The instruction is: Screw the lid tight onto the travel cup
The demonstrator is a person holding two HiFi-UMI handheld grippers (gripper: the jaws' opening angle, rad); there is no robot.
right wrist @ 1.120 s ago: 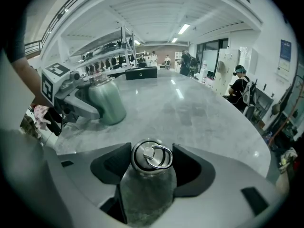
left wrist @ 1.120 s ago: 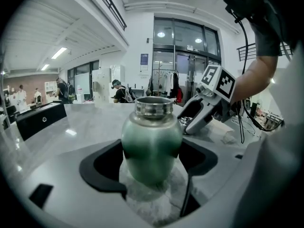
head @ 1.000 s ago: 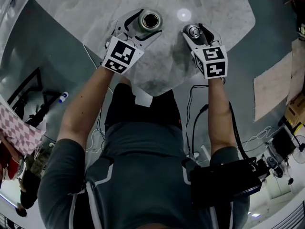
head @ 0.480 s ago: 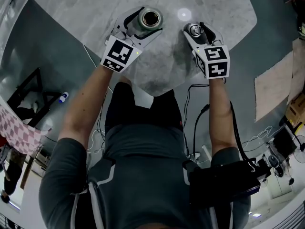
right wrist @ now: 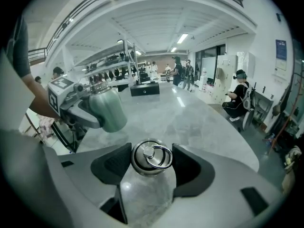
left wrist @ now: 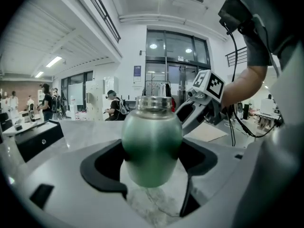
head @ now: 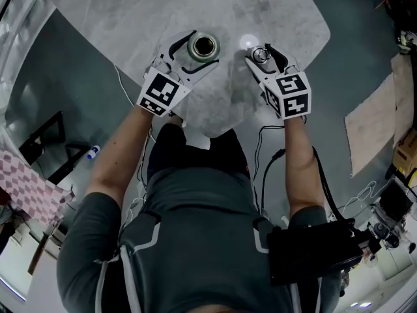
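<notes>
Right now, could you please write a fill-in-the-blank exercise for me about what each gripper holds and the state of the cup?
1. The left gripper is shut on the green travel ____.
2. The lid, which has a metal ring on top, sits between the jaws of the ____ gripper.
3. The travel cup has its mouth ____, with nothing screwed onto it.

Missing words: cup; right; open.

The travel cup (left wrist: 152,146) stands between the jaws of the left claw (head: 201,49), mouth upward, with the desk (head: 130,18) beneath it. The lid (right wrist: 151,156) sits between the jaws of the right claw (head: 264,54), ring uppermost. The right claw is to the right of the left claw, near it but apart, and both are over the desk.
</notes>
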